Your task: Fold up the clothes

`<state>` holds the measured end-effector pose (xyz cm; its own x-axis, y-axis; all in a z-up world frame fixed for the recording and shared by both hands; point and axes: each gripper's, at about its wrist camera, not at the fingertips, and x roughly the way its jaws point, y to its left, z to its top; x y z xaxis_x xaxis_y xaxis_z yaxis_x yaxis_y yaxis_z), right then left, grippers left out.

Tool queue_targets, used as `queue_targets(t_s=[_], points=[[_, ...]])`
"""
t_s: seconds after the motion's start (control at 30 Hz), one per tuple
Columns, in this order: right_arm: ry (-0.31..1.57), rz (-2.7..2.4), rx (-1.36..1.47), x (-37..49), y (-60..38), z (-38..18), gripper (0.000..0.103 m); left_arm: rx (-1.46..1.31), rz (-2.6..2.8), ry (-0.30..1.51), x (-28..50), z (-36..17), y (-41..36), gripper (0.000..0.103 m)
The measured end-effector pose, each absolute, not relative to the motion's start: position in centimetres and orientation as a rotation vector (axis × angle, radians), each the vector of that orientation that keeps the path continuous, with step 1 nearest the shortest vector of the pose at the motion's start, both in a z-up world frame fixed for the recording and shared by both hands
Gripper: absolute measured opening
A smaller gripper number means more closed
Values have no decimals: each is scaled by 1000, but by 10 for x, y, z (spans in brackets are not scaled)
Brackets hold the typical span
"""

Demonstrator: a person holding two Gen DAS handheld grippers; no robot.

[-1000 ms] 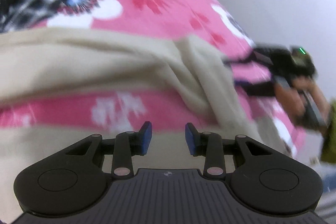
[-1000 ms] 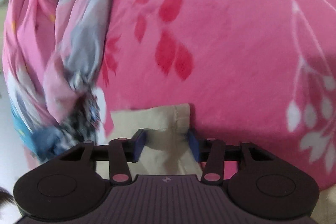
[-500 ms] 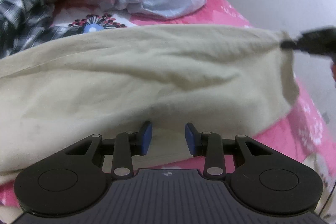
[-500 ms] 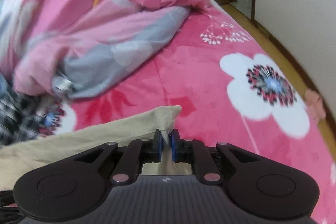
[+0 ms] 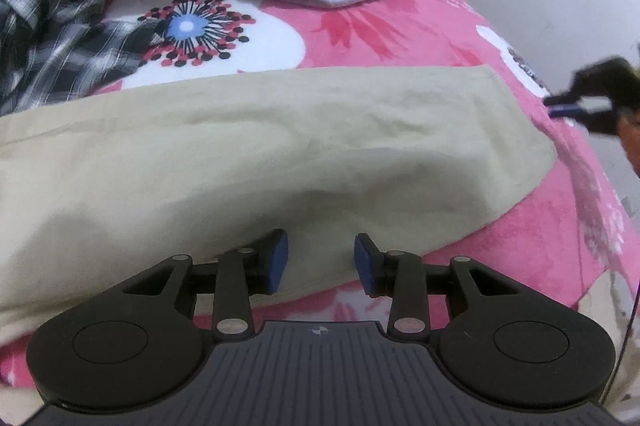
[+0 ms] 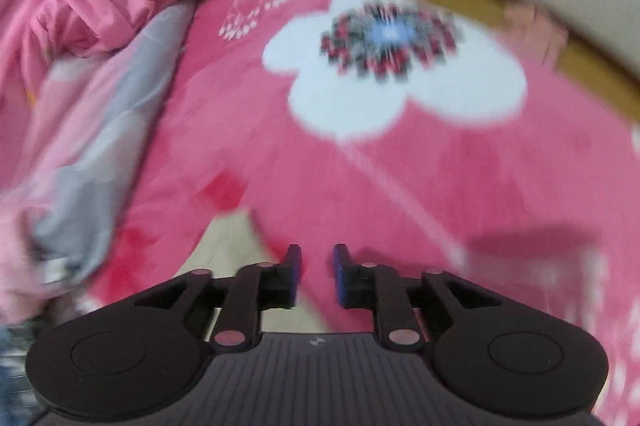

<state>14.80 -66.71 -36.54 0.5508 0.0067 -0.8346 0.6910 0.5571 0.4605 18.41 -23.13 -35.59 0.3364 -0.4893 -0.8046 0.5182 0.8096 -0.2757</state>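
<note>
With the right gripper [image 6: 317, 276] just opened and empty, the beige cotton garment [image 5: 280, 154] is best smoothed flat before the slightly parted, empty left gripper [image 5: 321, 263] is closed on its near edge.

Beige garment [image 5: 280, 146], folded over, lightly creased, flat across the pink floral blanket [image 5: 420, 26]

We see soft, even indoor light with no glare. The left wrist view is fairly sharp at its middle, where the beige garment [image 5: 280, 146] lies; the right gripper [image 5: 576, 106] at its edge is smeared. The right wrist view is motion-blurred throughout: the bedspread's white flower [image 6: 392, 66] streaks. Both views bow strongly at their edges, and a faint shadow lies on the pink bedspread [image 6: 532, 242].
</note>
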Motion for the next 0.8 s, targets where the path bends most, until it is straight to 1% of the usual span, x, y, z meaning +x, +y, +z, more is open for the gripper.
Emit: queue_targets(t_s=[0.03, 0.07, 0.17, 0.23, 0.3, 0.33, 0.37, 0.43, 0.57, 0.67, 0.73, 0.8], points=[[920, -452, 952, 137, -664, -365, 41, 19, -657, 1044, 183, -355, -230, 38], [931, -426, 1003, 126, -661, -365, 51, 10, -657, 1051, 180, -353, -228, 38], [997, -382, 1085, 111, -644, -383, 51, 47, -676, 1053, 166, -348, -226, 40], [1011, -377, 1105, 110, -634, -395, 50, 142, -712, 1042, 153, -348, -230, 41], [972, -378, 1109, 115, -630, -400, 47, 256, -744, 1013, 142, -351, -238, 41], [952, -379, 1111, 117, -629, -402, 39, 318, -760, 989, 137, -353, -243, 41], [931, -380, 1112, 120, -627, -404, 27, 376, -774, 964, 133, -355, -248, 41], [921, -388, 1085, 124, -622, -400, 12, 461, -776, 904, 126, -359, -259, 41], [841, -379, 1073, 127, -618, -376, 8, 537, -758, 812, 121, -359, -274, 41], [755, -367, 1070, 124, -615, -350, 8, 567, -719, 753, 116, -355, -280, 41], [732, -383, 1056, 124, -616, -342, 8, 567, -682, 678, 108, -346, -281, 41], [723, -382, 1070, 124, -616, -342, 8, 544, -671, 652, 103, -340, -280, 41]])
